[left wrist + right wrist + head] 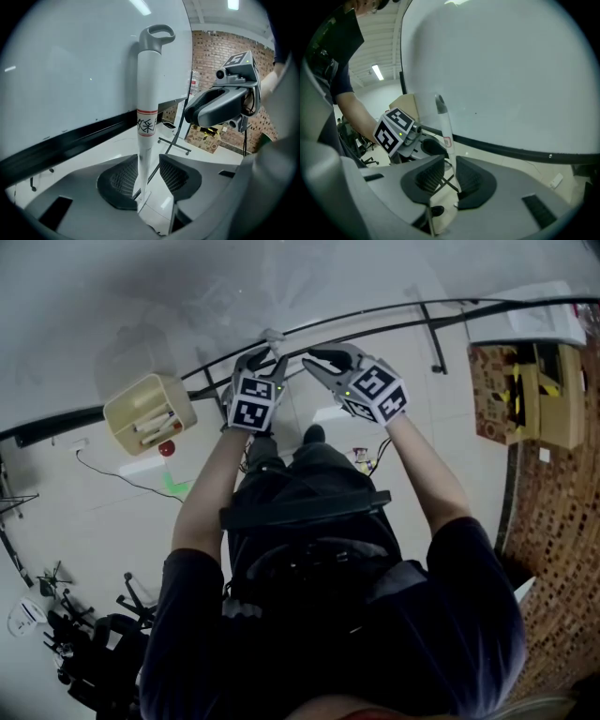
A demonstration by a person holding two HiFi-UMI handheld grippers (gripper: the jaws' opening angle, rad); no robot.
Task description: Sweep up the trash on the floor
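The left gripper (267, 357) holds its jaws spread around the broom handle (148, 93) at twelve o'clock, apparently readying a grasp; the right gripper (319, 364) waits, jaws apart, empty.

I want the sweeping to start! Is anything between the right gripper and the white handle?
Nothing visible blocks it. The white handle stands just past the right gripper, whose jaws are open. The left gripper is off to the side, with its open jaws around that same handle.
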